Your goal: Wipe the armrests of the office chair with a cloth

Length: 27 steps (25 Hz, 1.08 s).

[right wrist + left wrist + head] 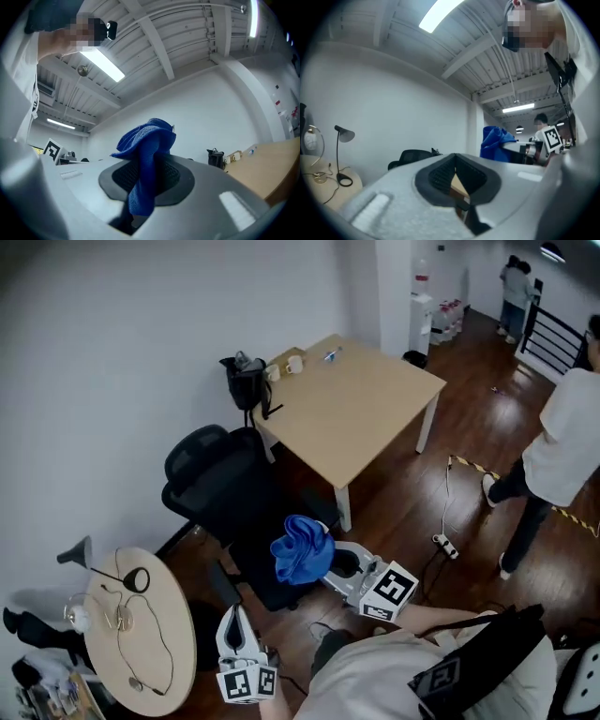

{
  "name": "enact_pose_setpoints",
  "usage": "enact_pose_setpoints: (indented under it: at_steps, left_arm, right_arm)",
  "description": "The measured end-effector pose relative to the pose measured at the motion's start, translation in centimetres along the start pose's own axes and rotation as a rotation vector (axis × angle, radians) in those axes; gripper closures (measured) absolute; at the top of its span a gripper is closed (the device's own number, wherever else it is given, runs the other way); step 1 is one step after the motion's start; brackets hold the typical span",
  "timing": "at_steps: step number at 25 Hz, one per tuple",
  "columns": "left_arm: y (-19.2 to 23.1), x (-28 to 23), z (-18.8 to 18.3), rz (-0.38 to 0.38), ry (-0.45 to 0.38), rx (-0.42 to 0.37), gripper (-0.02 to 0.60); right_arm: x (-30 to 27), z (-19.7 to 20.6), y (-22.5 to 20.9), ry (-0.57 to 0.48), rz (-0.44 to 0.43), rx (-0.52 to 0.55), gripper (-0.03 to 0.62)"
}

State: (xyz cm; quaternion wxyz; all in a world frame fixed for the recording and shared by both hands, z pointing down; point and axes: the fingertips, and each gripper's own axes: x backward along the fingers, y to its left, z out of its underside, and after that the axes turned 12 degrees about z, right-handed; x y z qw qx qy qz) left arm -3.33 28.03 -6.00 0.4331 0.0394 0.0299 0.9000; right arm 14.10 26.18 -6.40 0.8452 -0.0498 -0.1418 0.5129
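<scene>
The black office chair (217, 486) stands by the white wall, its seat partly hidden behind a bunched blue cloth (302, 549). My right gripper (328, 563) is shut on that cloth and holds it above the seat. In the right gripper view the cloth (146, 140) sticks up from between the closed jaws of the right gripper (145, 183). My left gripper (236, 622) is low, left of the chair's near side, beside a dark armrest (223, 583). In its own view the left gripper (457, 180) is shut with nothing in it, and the cloth (494, 143) shows at right.
A wooden table (366, 404) stands beyond the chair, with a black bag (246, 381) at its corner. A round table (155, 652) with a desk lamp (89, 557) and cables is at left. A person (561, 442) stands at right; a power strip (443, 545) lies on the floor.
</scene>
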Motion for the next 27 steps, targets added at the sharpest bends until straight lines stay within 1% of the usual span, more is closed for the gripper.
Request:
enact_pose_setpoints:
  at_steps: [2, 4, 7, 10, 13, 18, 23, 27]
  left_arm:
    - [-2.2, 0.3, -0.4, 0.006, -0.007, -0.007, 0.591]
    - [-3.7, 1.1, -1.0, 0.005, -0.027, -0.026, 0.591]
    - [-3.9, 1.5, -1.8, 0.006, -0.05, -0.054, 0.591]
    - [-3.4, 1.4, -1.8, -0.004, -0.053, -0.052, 0.591]
    - [-3.9, 1.5, -1.6, -0.002, -0.053, -0.047, 0.591]
    - [-4.8, 1.5, -1.0, 0.014, -0.04, -0.045, 0.591]
    - [-5.5, 1.5, -1.2, 0.02, -0.044, -0.052, 0.59]
    - [-5.7, 1.0, -1.2, 0.026, -0.041, -0.051, 0.591]
  right_arm:
    - [2.2, -1.1, -0.1, -0.021, -0.003, 0.015, 0.523]
    - [3.8, -1.9, 0.8, -0.052, -0.031, 0.051, 0.523]
    - [4.4, -3.0, 2.1, -0.095, -0.067, 0.093, 0.523]
    - [4.5, -2.7, 2.4, -0.096, -0.075, 0.088, 0.523]
    - [5.1, -2.6, 2.4, -0.087, -0.067, 0.096, 0.523]
    - [6.5, -3.4, 1.9, -0.109, -0.032, 0.129, 0.523]
    - [7.1, -3.6, 1.6, -0.115, -0.027, 0.13, 0.523]
    - [6.7, -4.1, 1.7, -0.109, -0.034, 0.1, 0.523]
